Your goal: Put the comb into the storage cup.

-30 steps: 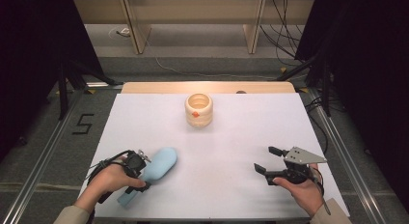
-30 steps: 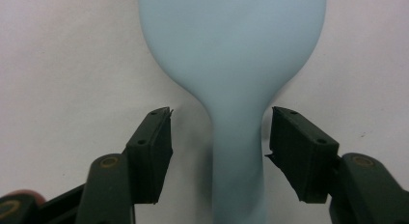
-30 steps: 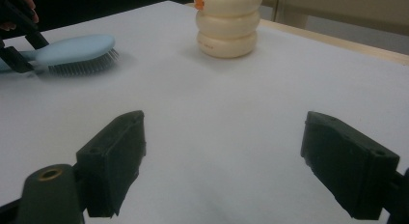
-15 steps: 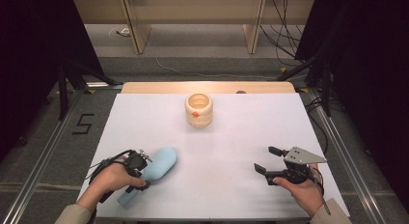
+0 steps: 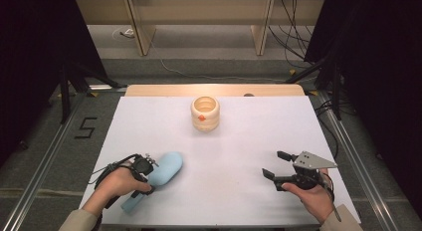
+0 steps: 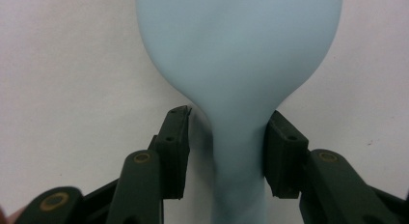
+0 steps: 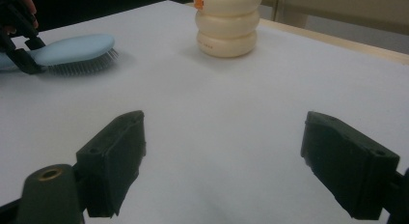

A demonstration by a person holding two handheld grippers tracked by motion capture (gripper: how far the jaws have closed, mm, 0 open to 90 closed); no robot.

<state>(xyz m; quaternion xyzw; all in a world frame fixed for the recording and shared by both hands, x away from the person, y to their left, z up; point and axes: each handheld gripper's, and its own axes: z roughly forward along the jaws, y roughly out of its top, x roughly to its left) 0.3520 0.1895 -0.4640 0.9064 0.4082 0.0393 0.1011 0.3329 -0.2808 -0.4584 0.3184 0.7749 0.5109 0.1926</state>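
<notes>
We find the light-blue hairbrush [image 5: 158, 173] lying bristles-down at the near left of the white table [image 5: 239, 141], its long axis running straight out between the left gripper [image 6: 226, 137] jaws. These straddle the neck; contact appears incomplete. The right gripper [image 5: 276, 166], jaws spread wide and empty, sits well apart.

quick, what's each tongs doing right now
Left tongs: straddling the blue brush neck, one jaw touching, not clamped.
Right tongs: open, holding nothing.
</notes>
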